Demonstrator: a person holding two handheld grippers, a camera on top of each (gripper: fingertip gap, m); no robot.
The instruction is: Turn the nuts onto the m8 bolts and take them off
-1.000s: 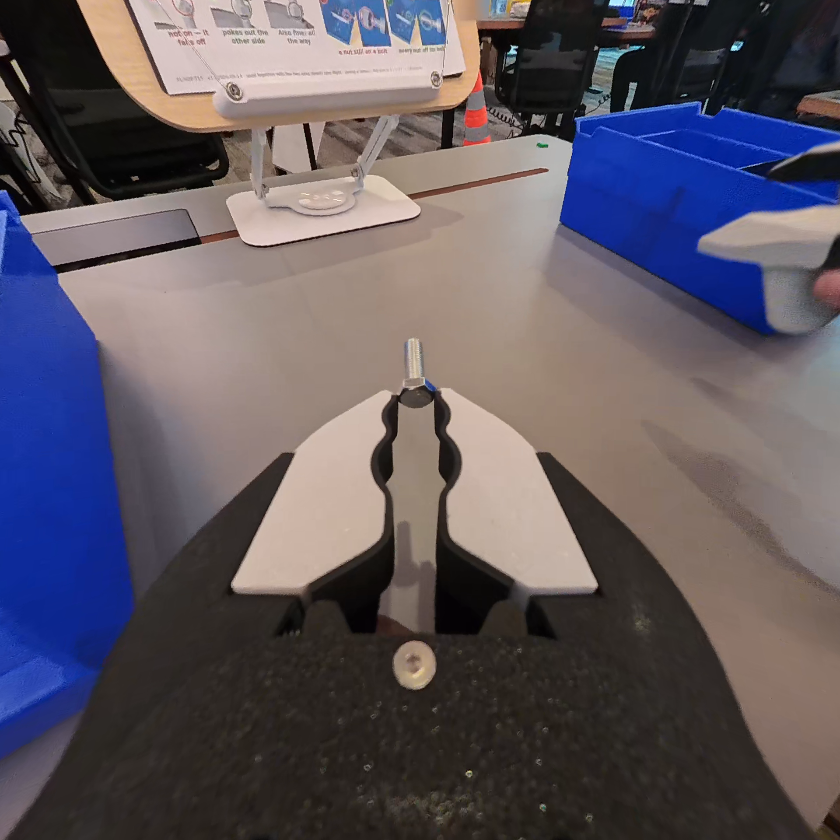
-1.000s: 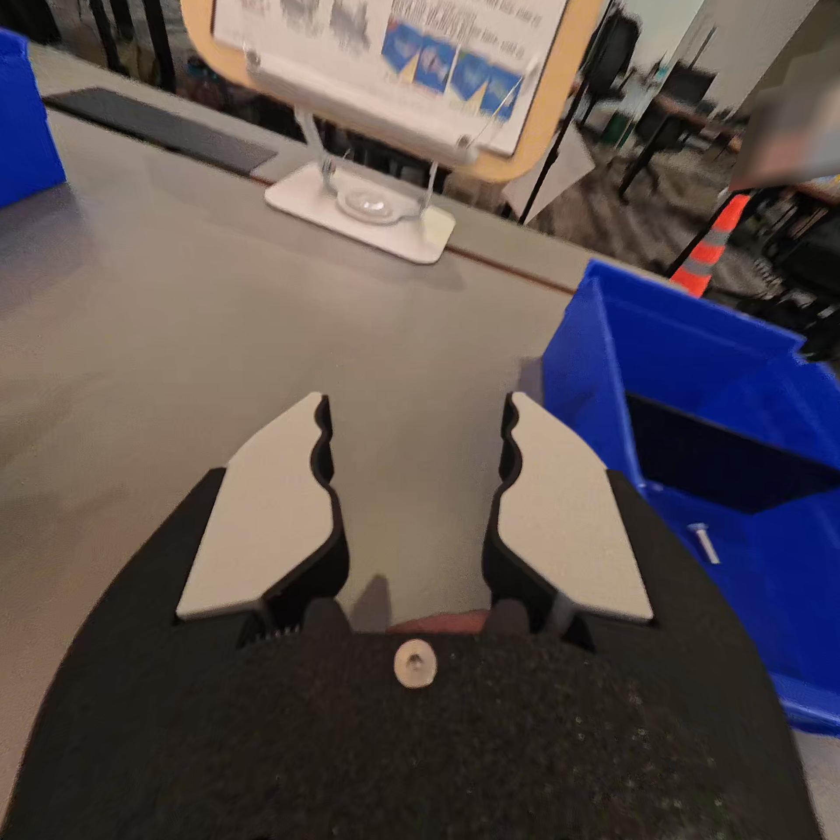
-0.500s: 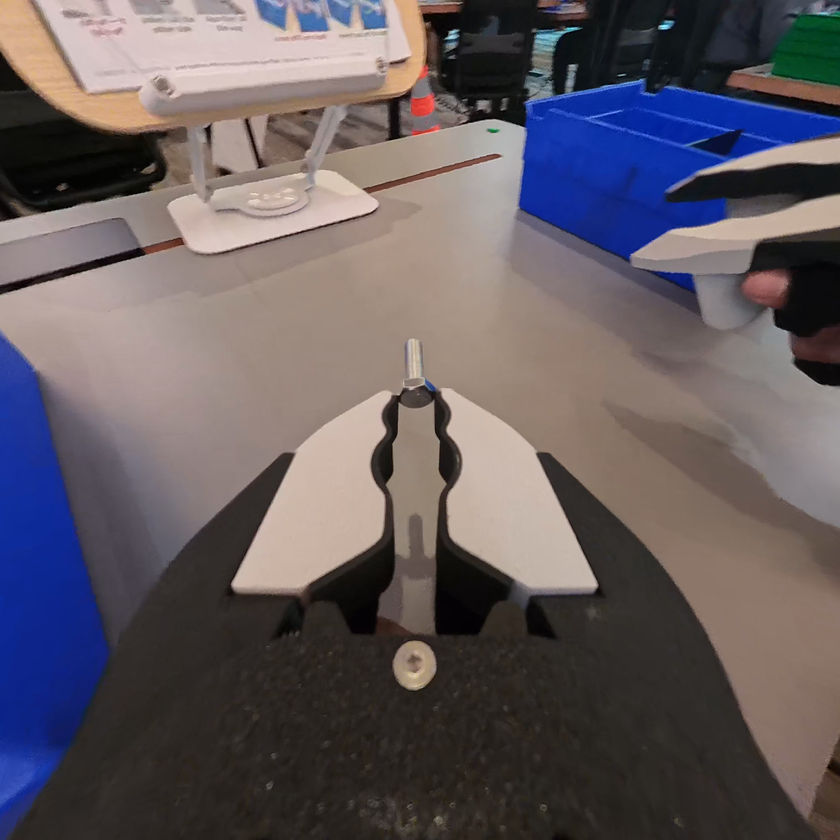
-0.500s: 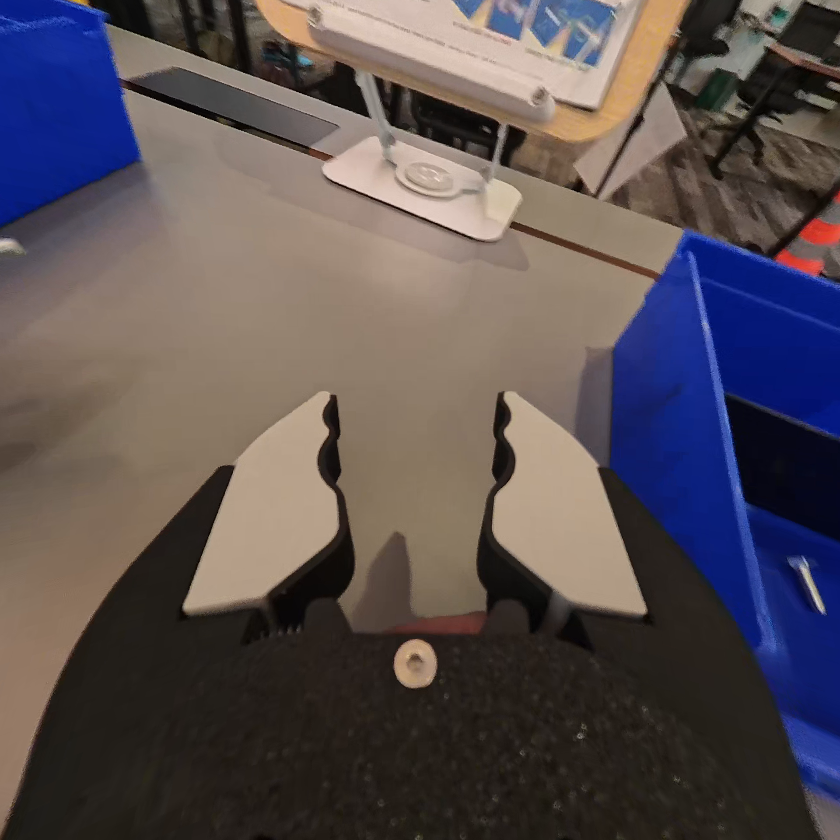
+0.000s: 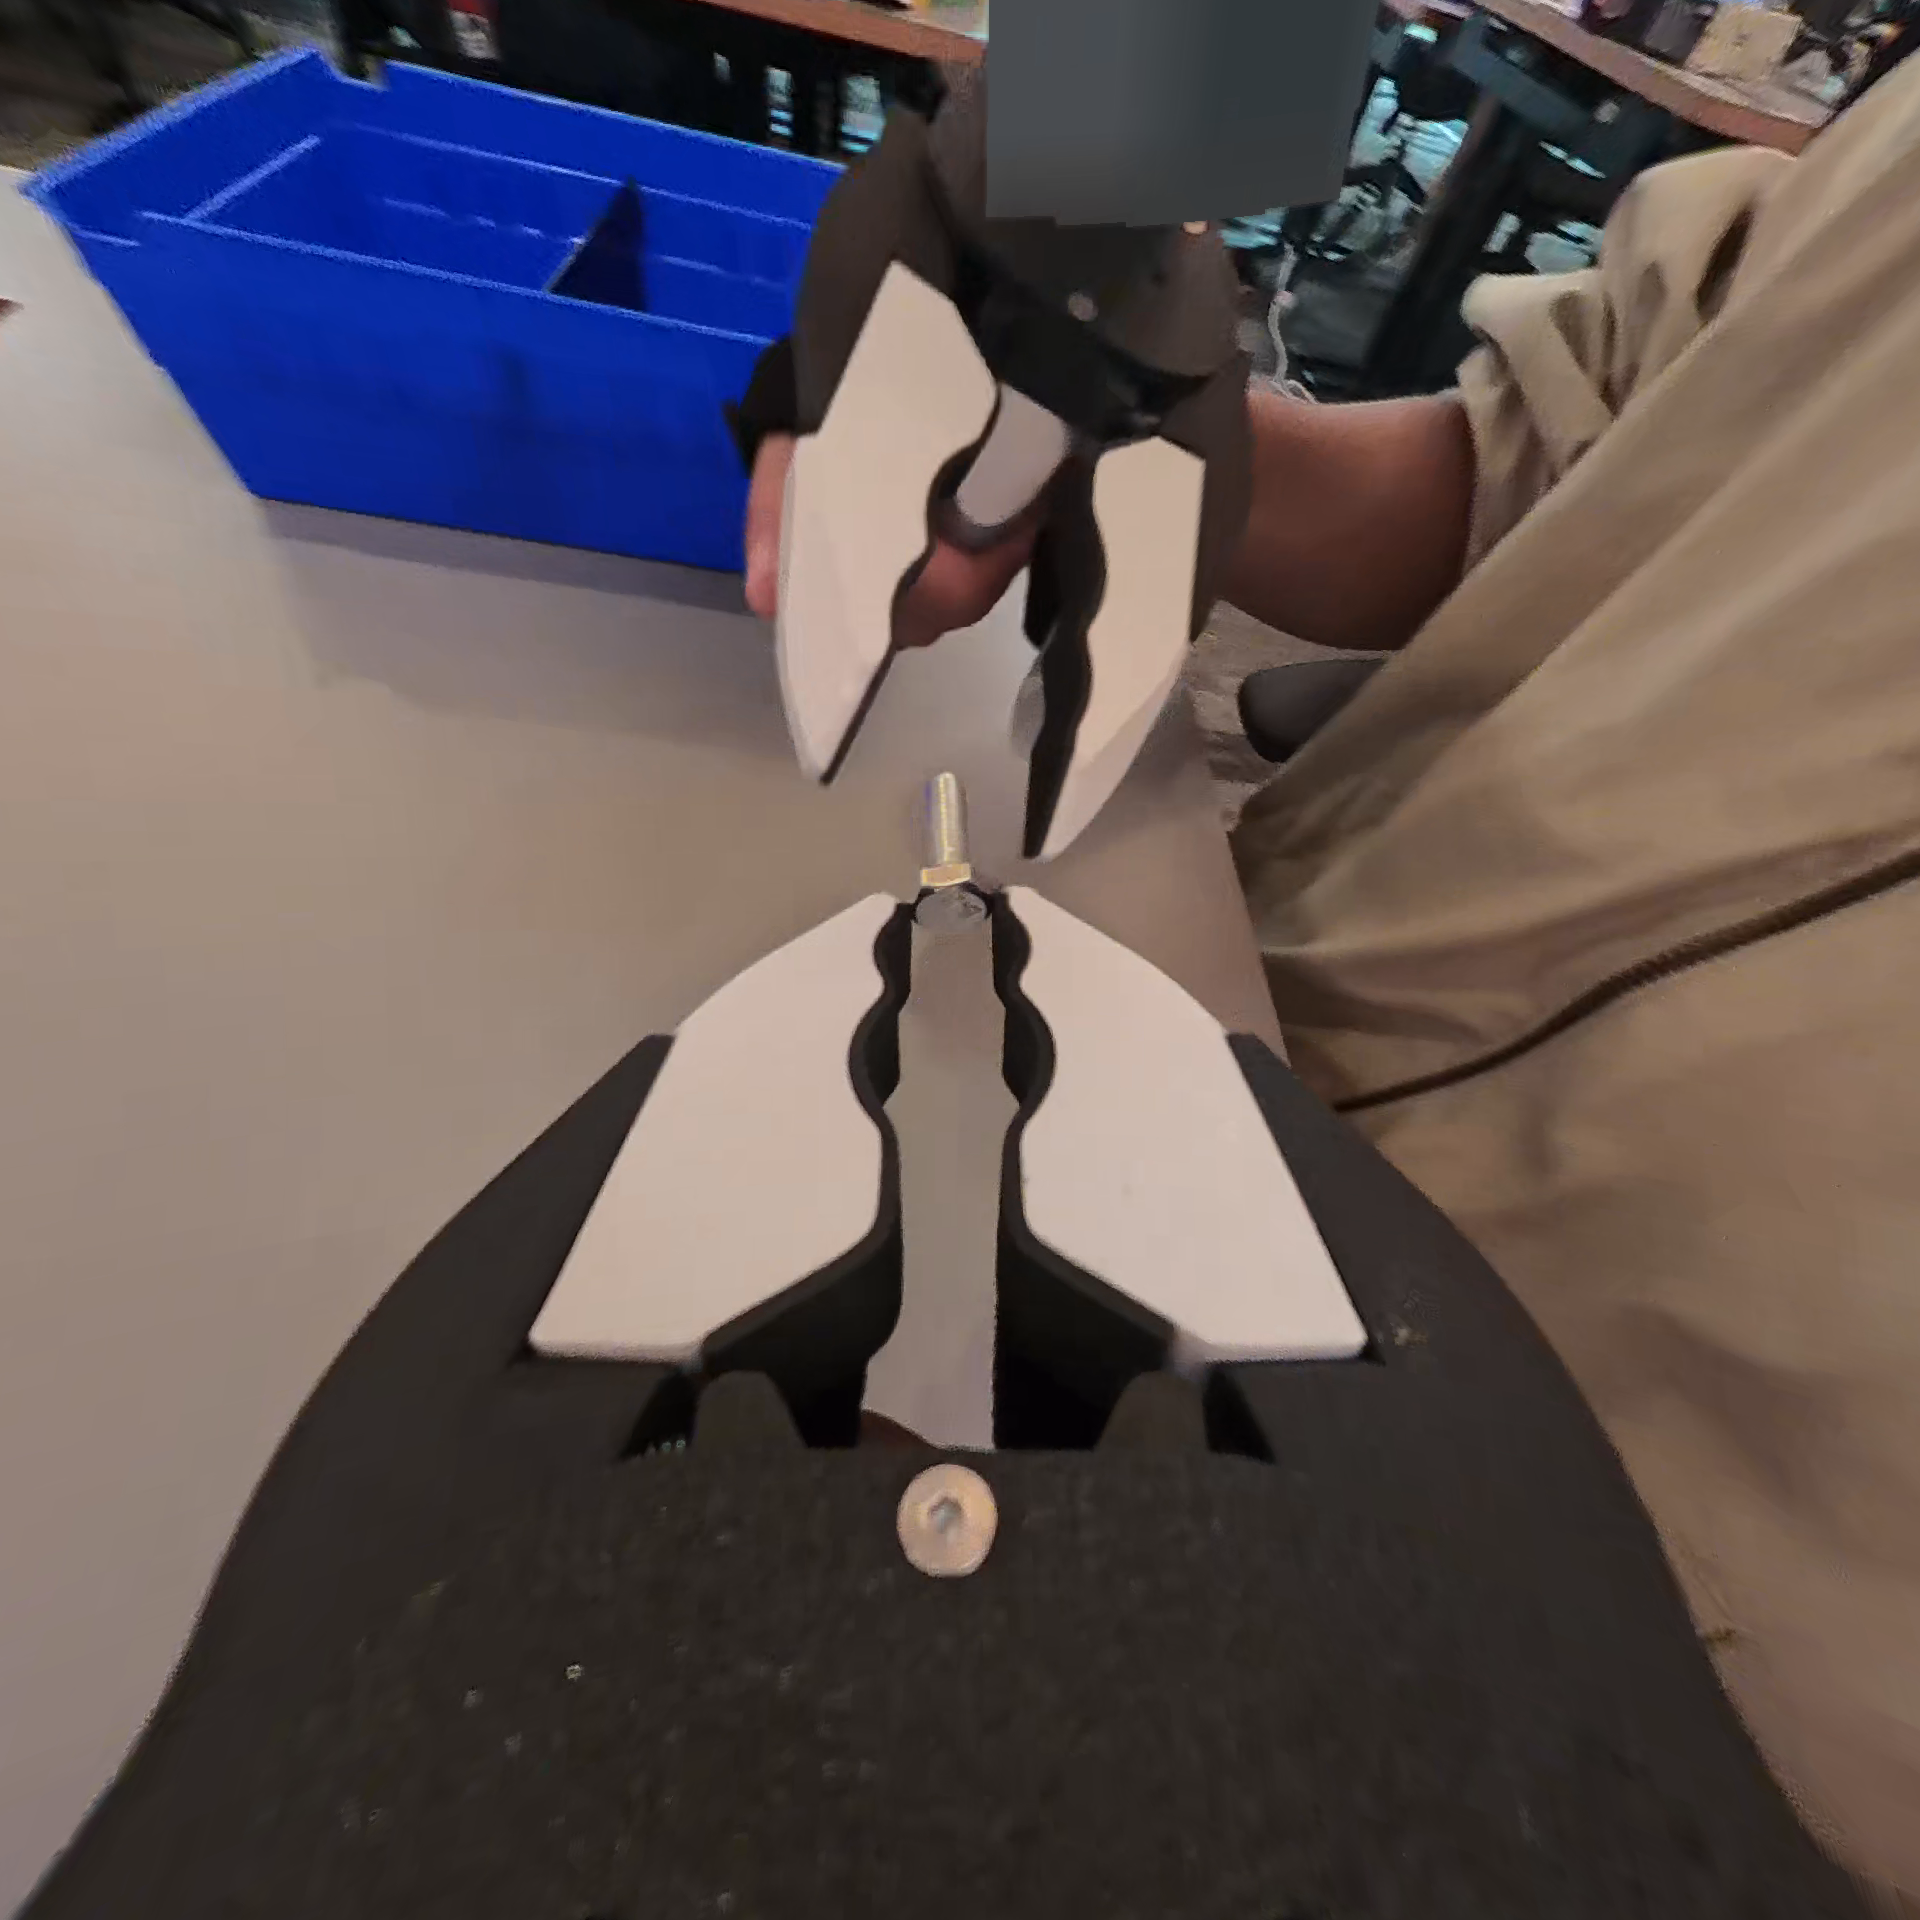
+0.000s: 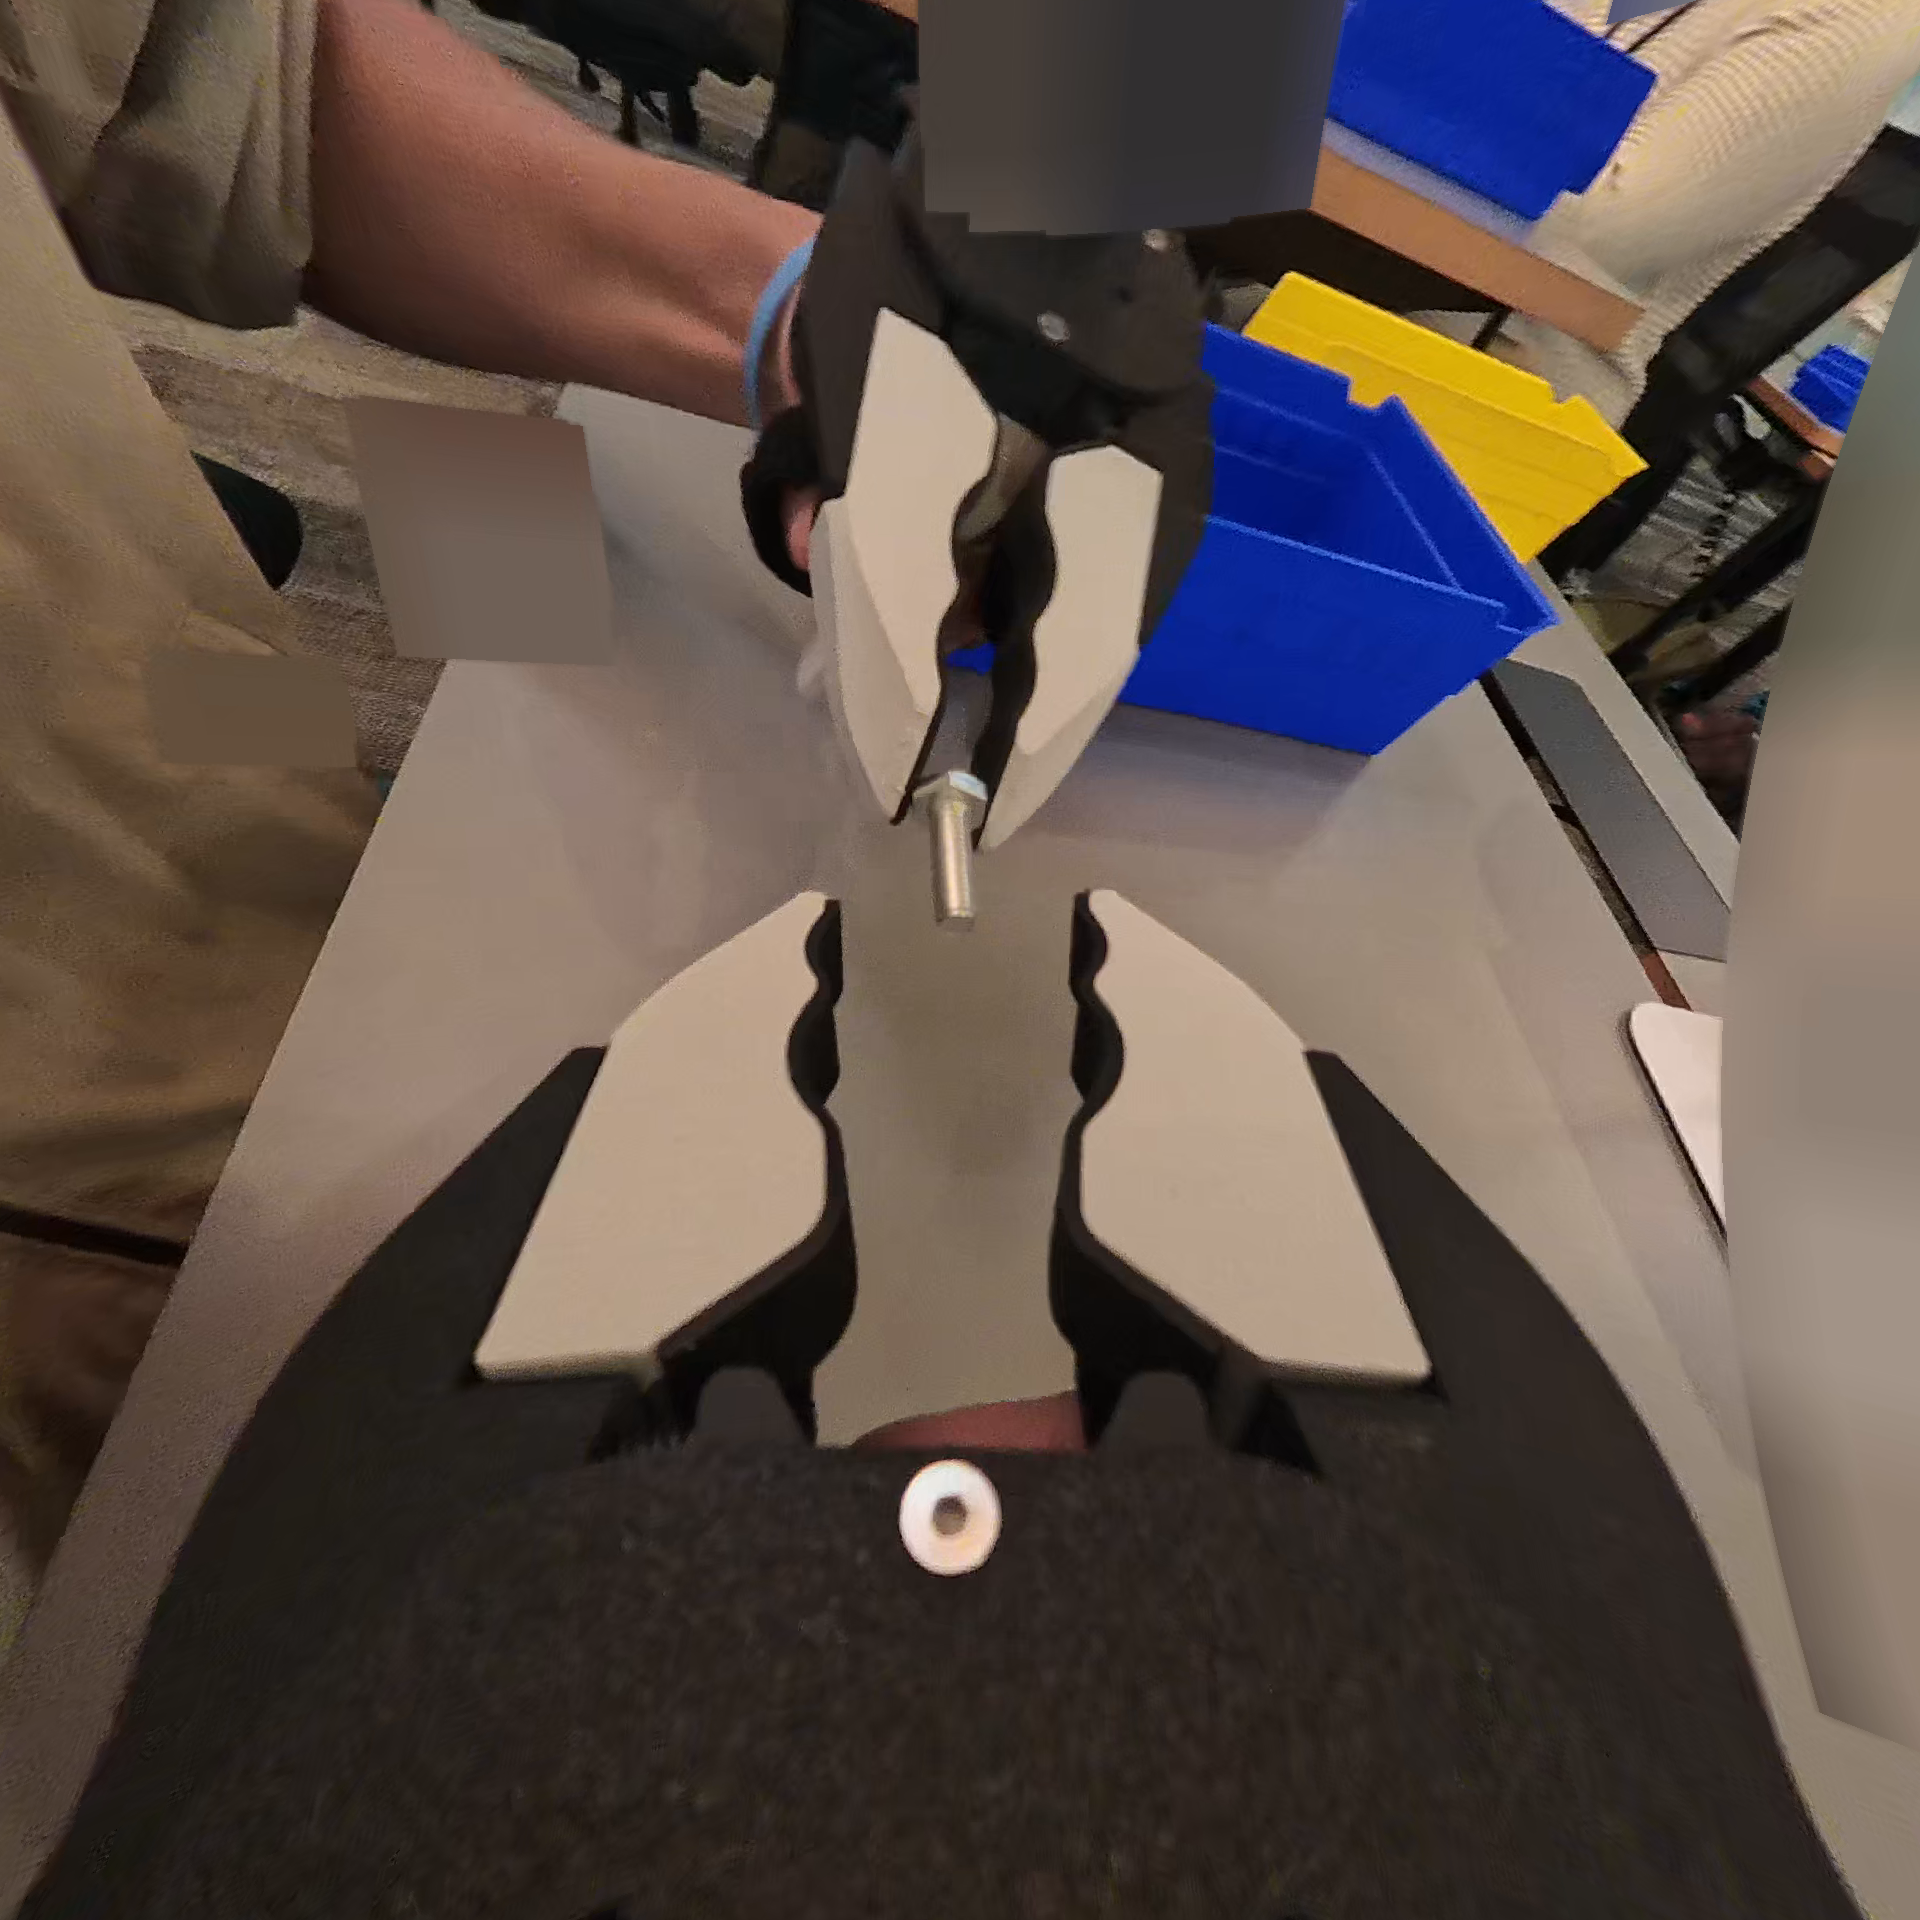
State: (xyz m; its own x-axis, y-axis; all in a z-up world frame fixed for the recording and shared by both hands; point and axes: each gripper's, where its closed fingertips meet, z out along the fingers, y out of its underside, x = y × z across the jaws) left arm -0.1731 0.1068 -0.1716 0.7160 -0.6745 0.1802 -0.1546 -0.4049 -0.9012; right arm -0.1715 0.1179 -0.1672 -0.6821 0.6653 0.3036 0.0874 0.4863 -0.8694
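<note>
A silver M8 bolt (image 5: 943,831) is held by its hex head end between the tips of my left gripper (image 5: 948,902), which is shut on it. Its threaded shaft points away from that gripper. My right gripper (image 5: 930,812) faces it from the far side, open and empty, its tips on either side of the shaft end. In the right wrist view the bolt (image 6: 951,857) points at my open right gripper (image 6: 956,906) and its end lies just short of the fingertips. The left gripper (image 6: 948,800) shows behind the bolt. No separate nut shows.
Both grippers hover over a grey table (image 5: 312,935). A blue divided bin (image 5: 416,312) stands behind the right gripper. Another blue bin (image 6: 1330,582) and a yellow bin (image 6: 1455,416) stand behind the left one. The person's tan jacket (image 5: 1610,831) is close at the side. Both grippers' tips are close together, under 4 cm apart.
Both grippers have swung round to face each other. The right gripper, still open, has come from beside its bin up to the bolt's threaded end. The left still holds the bolt.
</note>
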